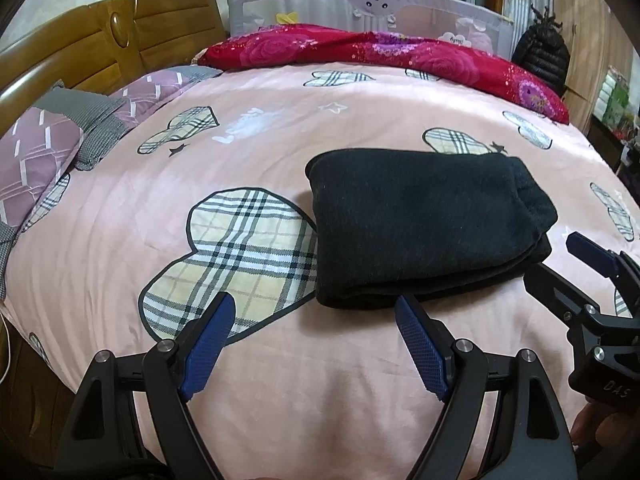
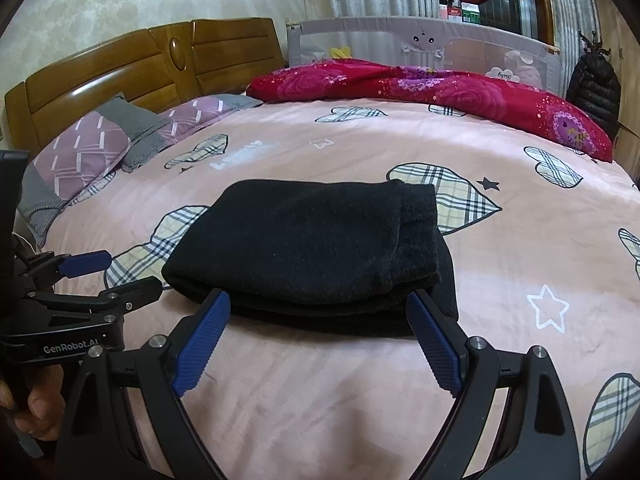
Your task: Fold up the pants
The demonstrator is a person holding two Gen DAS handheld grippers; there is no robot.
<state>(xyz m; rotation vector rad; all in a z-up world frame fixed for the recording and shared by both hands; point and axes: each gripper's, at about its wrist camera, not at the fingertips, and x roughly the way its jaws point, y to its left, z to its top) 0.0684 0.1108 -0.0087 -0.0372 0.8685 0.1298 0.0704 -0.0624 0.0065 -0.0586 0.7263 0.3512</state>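
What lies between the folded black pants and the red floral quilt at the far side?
Only bare pink bedcover with plaid heart prints lies between the pants and the quilt; both views show it.

Bed (image 2: 360, 392) covered by pink sheet printed with plaid hearts and stars, wooden headboard (image 2: 132, 64) at far left. Black pants (image 2: 304, 248) folded into a compact stack, lying mid-sheet. Two lilac-and-grey pillows (image 2: 84, 156) by the headboard. Red floral quilt (image 2: 432, 88) bunched along the far edge.

Both wrist views aimed obliquely down from bed's (image 1: 360, 400) near edge toward headboard (image 2: 120, 80); pants (image 1: 420, 224) shared, seen close.
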